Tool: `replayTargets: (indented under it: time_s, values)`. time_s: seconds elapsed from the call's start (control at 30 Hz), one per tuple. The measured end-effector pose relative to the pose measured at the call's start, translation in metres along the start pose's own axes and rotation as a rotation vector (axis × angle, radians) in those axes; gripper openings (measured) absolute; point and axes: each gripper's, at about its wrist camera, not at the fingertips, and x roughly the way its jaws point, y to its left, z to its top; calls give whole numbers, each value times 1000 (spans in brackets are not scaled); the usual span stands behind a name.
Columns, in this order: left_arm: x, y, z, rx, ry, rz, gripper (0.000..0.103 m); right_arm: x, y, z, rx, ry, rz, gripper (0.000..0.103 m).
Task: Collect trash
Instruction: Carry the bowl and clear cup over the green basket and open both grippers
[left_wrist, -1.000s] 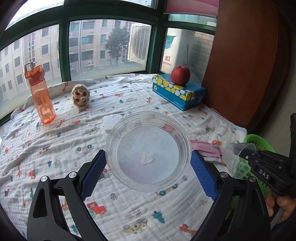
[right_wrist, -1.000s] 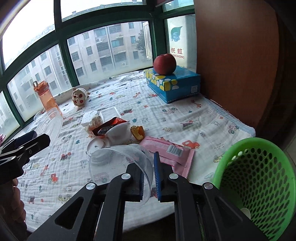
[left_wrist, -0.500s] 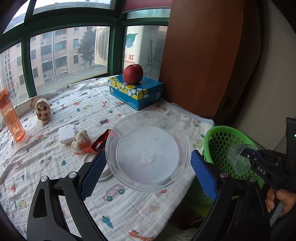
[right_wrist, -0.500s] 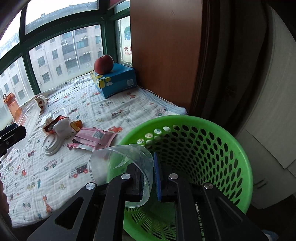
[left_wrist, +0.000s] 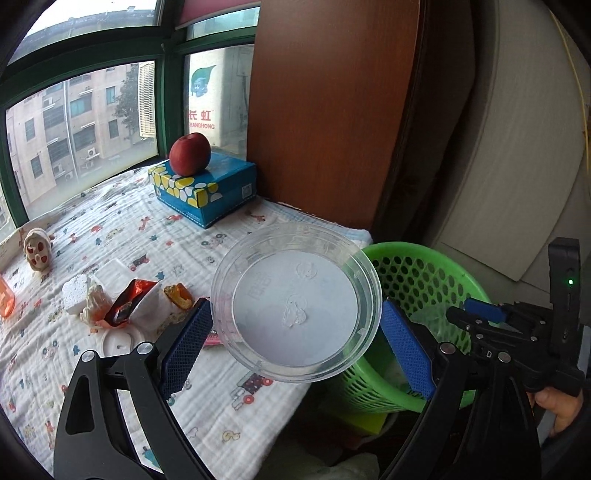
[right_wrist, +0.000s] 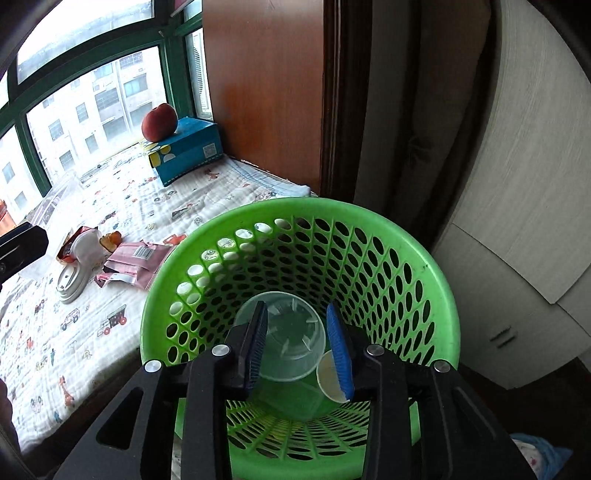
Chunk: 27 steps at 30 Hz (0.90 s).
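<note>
My left gripper (left_wrist: 295, 310) is shut on a clear round plastic bowl (left_wrist: 295, 291), held at the bed's edge just left of the green basket (left_wrist: 424, 266). My right gripper (right_wrist: 295, 326) hangs over the green basket (right_wrist: 406, 236) with its jaws opening. The clear plastic cup (right_wrist: 284, 341) lies below them inside the basket, free of the pads. In the left wrist view the right gripper (left_wrist: 476, 317) shows over the basket's far side. Loose trash lies on the bed: a pink wrapper (right_wrist: 136, 258), a white lid (right_wrist: 72, 284), a red wrapper (left_wrist: 125, 306) and an orange scrap (left_wrist: 179, 295).
A red apple (left_wrist: 190, 153) sits on a blue tissue box (left_wrist: 207, 192) at the back, by a wooden panel (left_wrist: 325, 110). A small figurine (left_wrist: 37, 249) stands by the window. A small white round piece (right_wrist: 327, 376) lies in the basket. White cabinets stand behind the basket.
Both grippers have swung right, from over the bed to the basket. The right gripper was shut on the clear cup; its jaws have parted and the cup has dropped into the basket.
</note>
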Motion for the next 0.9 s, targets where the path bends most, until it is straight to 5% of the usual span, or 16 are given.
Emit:
replayTargets:
  time_s: [0.9]
  values:
    - [58, -69, -7, 90, 131, -129, 91, -40, -52, -24, 121, -89, 1, 62]
